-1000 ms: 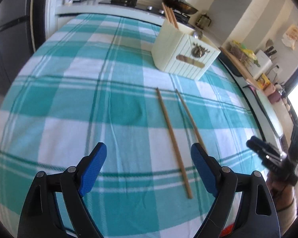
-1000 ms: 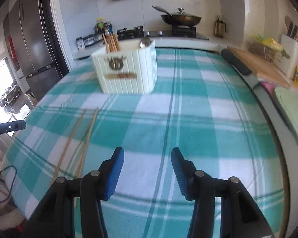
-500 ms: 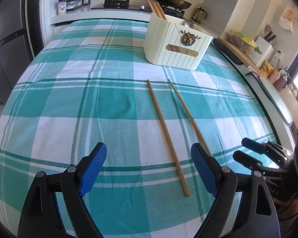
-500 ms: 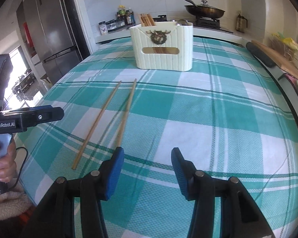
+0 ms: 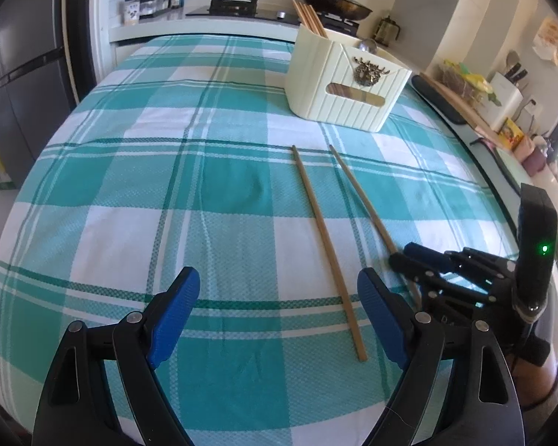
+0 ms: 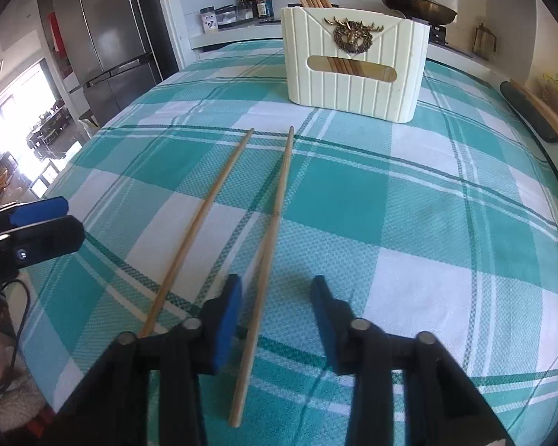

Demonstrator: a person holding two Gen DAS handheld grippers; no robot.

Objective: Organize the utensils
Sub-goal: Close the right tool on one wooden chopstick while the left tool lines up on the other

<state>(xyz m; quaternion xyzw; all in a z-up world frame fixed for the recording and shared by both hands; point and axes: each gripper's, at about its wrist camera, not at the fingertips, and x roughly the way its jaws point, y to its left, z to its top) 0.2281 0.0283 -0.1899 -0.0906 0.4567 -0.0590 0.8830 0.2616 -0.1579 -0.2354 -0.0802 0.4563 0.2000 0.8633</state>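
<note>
Two wooden chopsticks lie side by side on the teal checked tablecloth (image 5: 137,223). My right gripper (image 6: 277,312) is low over the cloth and straddles the near end of the right chopstick (image 6: 275,215). Its jaws are closing, and the pads stand apart from the stick. The left chopstick (image 6: 201,223) lies just outside its left finger. My left gripper (image 5: 277,290) hangs wide open above the near part of the cloth and holds nothing. From the left wrist view, the left chopstick (image 5: 323,234) runs up between its fingers, and the right gripper (image 5: 405,256) sits on the right chopstick (image 5: 361,197). A cream utensil holder (image 6: 353,67) with a deer emblem stands behind and holds several chopsticks.
Behind the table runs a counter with a stove (image 5: 234,2), a wok (image 5: 334,0) and bottles (image 6: 253,0). A steel fridge (image 6: 104,26) stands at the left. A cutting board (image 5: 461,107) and knife block (image 5: 506,93) line the right counter. The left gripper (image 6: 44,223) shows at the left edge.
My right gripper has moved left and down until it straddles the right chopstick, and its jaws have narrowed. The left gripper has stayed open and has only turned a little.
</note>
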